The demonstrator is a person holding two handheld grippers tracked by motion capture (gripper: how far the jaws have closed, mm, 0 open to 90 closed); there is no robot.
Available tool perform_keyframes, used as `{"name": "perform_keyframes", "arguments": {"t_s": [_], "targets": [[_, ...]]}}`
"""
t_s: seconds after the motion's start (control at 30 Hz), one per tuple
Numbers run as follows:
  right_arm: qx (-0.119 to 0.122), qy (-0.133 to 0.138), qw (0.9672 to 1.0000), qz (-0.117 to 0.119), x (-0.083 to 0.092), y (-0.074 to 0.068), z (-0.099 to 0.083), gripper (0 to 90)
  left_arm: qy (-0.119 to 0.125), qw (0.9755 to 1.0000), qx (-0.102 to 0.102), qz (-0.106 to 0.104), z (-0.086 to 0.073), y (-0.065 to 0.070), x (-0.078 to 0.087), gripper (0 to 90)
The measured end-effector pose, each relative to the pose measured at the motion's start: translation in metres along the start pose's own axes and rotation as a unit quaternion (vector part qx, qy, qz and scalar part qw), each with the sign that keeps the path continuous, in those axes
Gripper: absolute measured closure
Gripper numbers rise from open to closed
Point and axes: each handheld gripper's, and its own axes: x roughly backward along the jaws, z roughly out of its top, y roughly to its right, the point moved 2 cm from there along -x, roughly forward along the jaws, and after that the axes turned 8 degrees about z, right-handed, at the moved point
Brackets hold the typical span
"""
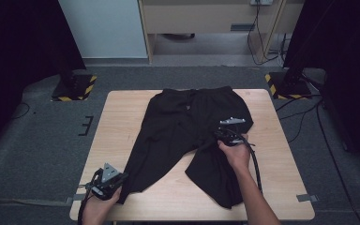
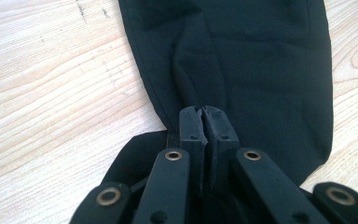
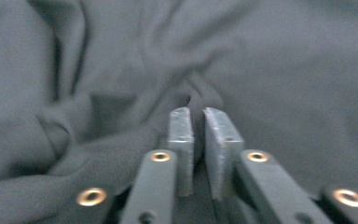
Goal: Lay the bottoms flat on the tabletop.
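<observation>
Black trousers lie flat on the wooden table, waistband at the far edge, both legs running back toward the person – so the long axis goes far-to-near, slightly fanned out at the hems.

Left gripper sits at the near-left corner, jaws pressed together w/ the hem of the left leg pinched between them; the left gripper view shows the fabric running straight away from the pads, taut-ish, no slack fold near the tips.

Right gripper is over the crotch/upper right leg area, approx mid-garment. Its jaws stand a narrow gap apart; the right gripper view is blurred, and a small ridge of cloth sits right at the tips, but I can't tell whether the pads actually press on it – looks more like not gripping yet.

Key relation: the left hand already owns the near hem, so any fold goes along the leg's length, toward the waistband. The right hand is the nearer one to the crotch seam & right leg
</observation>
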Motion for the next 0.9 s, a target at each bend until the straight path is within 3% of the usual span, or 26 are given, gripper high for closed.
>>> {"name": "perform_keyframes", "arguments": {"t_s": [0.07, 0.17, 0.23, 0.4, 0.57, 0.67, 0.73, 0.8, 0.9], "targets": [[-0.003, 0.02, 0.9998, 0.004, 0.008, 0.001, -0.005, 55.0, 0.002, 1.0, 0.002, 0.0, 0.0, 0.0, 0.001, 85.5], [0.011, 0.051, 0.9986, 0.001, 0.032, 0.0, -0.01, 42.3, 0.003, 1.0, 0.006, -0.001, 0.0, -0.001, 0.001, 85.4], [0.016, 0.067, 0.9976, 0.003, 0.05, -0.001, -0.016, 38.7, -0.001, 0.9999, 0.01, -0.003, 0.0, -0.001, 0.0, 85.2], [0.035, 0.048, 0.9979, 0.025, 0.072, -0.006, -0.043, 33.5, -0.003, 0.9998, 0.018, -0.001, -0.001, -0.002, 0.0, 84.0], [0.037, 0.015, 0.9986, 0.035, 0.065, -0.011, -0.07, 32.0, -0.005, 0.9999, 0.014, 0.001, -0.001, -0.001, 0.0, 83.2], [0.035, 0.004, 0.9987, 0.038, 0.058, -0.012, -0.08, 37.3, -0.005, 0.9998, 0.02, 0.001, -0.003, -0.003, 0.0, 82.8], [0.043, 0.012, 0.9985, 0.032, 0.058, -0.013, -0.082, 42.8, -0.006, 0.9998, 0.021, 0.001, -0.003, -0.004, -0.001, 82.7], [0.05, 0.012, 0.9981, 0.033, 0.059, -0.014, -0.082, 53.0, -0.007, 0.9998, 0.02, 0.001, -0.003, -0.004, -0.001, 82.6], [0.061, 0.007, 0.9976, 0.031, 0.061, -0.018, -0.083, 76.9, -0.007, 0.9998, 0.019, 0.002, -0.003, -0.003, -0.001, 82.6]]}}
